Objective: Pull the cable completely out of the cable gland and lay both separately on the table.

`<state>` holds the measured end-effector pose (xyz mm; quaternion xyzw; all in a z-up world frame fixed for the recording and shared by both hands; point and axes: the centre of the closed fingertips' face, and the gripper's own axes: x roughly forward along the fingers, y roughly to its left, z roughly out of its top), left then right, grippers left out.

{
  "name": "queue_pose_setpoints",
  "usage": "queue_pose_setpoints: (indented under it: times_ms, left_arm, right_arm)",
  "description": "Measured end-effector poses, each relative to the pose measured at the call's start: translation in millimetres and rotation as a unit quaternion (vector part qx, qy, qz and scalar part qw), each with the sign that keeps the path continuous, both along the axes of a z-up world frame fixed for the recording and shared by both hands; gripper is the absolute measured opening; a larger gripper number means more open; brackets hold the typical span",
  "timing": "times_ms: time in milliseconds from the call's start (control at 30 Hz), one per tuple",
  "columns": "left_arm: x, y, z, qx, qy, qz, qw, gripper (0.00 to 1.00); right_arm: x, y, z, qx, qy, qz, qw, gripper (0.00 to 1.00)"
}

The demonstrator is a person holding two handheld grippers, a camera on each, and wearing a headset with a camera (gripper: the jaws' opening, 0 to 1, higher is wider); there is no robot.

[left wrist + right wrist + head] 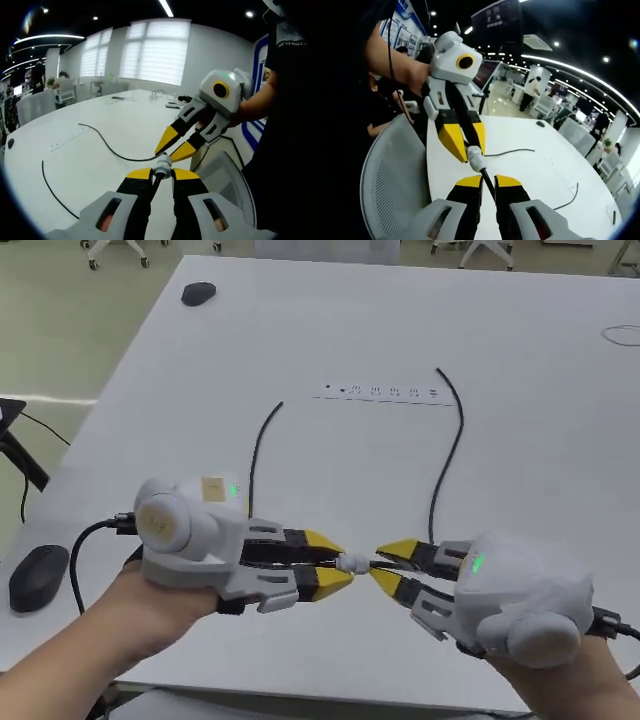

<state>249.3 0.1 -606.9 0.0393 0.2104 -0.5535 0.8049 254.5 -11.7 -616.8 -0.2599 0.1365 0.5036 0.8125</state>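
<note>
- Bright office behind, and below it a white counter (330, 330). Both grippers are held just above its near edge, tips facing each other.
- The white cable gland (353, 563) hangs in the air between them, threaded on the black cable (455, 440). The cable's two tails trail back over the counter.
- The left gripper (343, 562) fingers look clamped on the gland's rear end, with the cable running back between them. The right gripper (378, 562) fingers are together on the cable just beside the gland.
- Likely risk: if the left fingers pinch the cable as well as the gland, pulling apart will jam rather than slide.
- The thin cable may slip through the right fingers if the gland's seal grips hard.
- A long tail has yet to pass through, and it could whip or snag.
- If the gland comes free suddenly this near the edge, it could drop off the counter.
</note>
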Motion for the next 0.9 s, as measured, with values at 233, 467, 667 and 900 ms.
queue_pose_setpoints:
  times_ms: [233, 467, 667, 900]
  left_arm:
    - [-1.2, -0.7, -3.2, -0.004, 0.003, 0.001, 1.0000, 0.15]
    - [-5.1, 1.9, -8.4, 0.001, 0.008, 0.000, 1.0000, 0.15]
    - [-4.9, 0.0, -9.2, 0.006, 0.007, -0.004, 1.0000, 0.15]
    - [-4.4, -2.9, -10.6, 0.013, 0.004, -0.010, 0.9999, 0.15]
  right_arm:
    - [-3.7, 2.9, -0.7, -0.024, -0.021, 0.007, 0.9995, 0.02]
    - [-7.1, 5.3, -7.9, -0.044, -0.019, 0.019, 0.9987, 0.00]
    - [-6.2, 2.4, -10.8, -0.037, 0.002, 0.007, 0.9993, 0.00]
    - [-4.6, -0.8, -12.9, -0.031, 0.016, -0.001, 0.9994, 0.00]
